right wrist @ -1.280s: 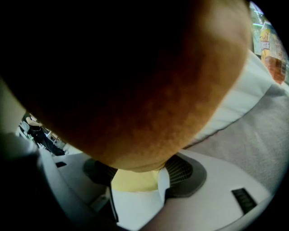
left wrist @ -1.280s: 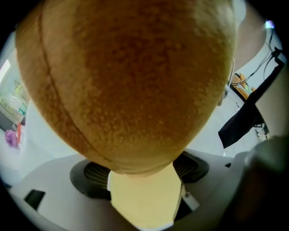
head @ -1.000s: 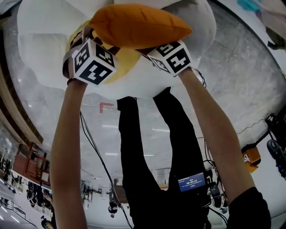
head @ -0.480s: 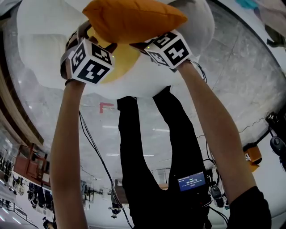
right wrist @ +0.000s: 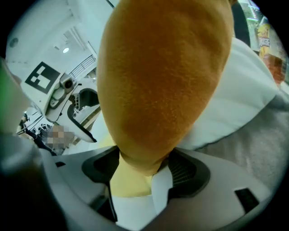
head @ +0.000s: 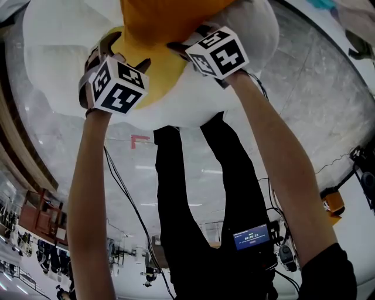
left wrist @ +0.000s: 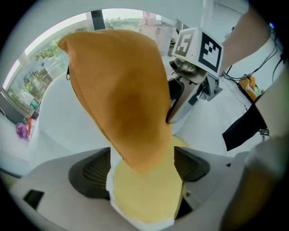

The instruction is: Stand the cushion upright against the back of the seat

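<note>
An orange cushion stands on edge over a yellow cushion on the white round seat. My right gripper is shut on the orange cushion's lower corner, which is pinched narrow between the pads. My left gripper is lower and to the left with its jaws apart. The cushion's other lower corner hangs loosely between the left gripper's pads, with the yellow cushion below. The orange cushion's top is cut off in the head view. The white seat back lies behind it.
The person's black-trousered legs stand right at the seat's front edge. Cables trail over the glossy floor, with a red mark on it. A small display hangs at the waist, and an orange object lies at the right.
The orange cushion has tipped from lying flat to standing and moved away toward the seat back. The right gripper rose with it. The left gripper's jaws have come off the cushion.
</note>
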Demonstrator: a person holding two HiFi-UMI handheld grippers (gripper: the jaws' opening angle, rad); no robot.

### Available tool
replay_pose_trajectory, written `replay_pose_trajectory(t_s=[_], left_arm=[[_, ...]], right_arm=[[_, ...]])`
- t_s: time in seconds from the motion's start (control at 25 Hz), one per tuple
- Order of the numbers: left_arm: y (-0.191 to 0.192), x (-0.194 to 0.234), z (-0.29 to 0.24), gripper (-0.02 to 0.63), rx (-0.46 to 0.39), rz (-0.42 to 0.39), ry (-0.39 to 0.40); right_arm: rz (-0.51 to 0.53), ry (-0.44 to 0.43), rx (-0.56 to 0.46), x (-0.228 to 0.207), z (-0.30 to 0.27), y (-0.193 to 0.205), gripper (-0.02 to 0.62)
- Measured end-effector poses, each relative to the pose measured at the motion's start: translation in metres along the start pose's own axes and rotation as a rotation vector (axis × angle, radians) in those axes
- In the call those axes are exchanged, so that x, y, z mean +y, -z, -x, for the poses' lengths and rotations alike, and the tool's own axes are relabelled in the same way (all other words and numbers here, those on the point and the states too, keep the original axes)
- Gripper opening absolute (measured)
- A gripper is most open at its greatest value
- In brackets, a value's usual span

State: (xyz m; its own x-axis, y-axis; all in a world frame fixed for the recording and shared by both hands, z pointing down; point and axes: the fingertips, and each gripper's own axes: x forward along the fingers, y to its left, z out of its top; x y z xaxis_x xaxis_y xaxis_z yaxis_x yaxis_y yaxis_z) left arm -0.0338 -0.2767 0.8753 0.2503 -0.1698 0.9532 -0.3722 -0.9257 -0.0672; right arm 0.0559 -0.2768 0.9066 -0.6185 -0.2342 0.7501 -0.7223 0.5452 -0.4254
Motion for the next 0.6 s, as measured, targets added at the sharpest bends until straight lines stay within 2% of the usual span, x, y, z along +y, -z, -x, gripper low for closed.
replay_pose_trajectory(t_s=[0.2,0.6], left_arm=[[0.002,-0.004,0.004,0.440,0.006,-0.011,-0.002],[0.007,-0.007,0.020,0.440,0.010,-0.017,-0.022]], right_arm=[[-0.041,0.069,-0.010,-0.012,0.008,-0.003,0.345],[-0.071,0.102,0.007,-0.008,0.025,0.008,0.344]])
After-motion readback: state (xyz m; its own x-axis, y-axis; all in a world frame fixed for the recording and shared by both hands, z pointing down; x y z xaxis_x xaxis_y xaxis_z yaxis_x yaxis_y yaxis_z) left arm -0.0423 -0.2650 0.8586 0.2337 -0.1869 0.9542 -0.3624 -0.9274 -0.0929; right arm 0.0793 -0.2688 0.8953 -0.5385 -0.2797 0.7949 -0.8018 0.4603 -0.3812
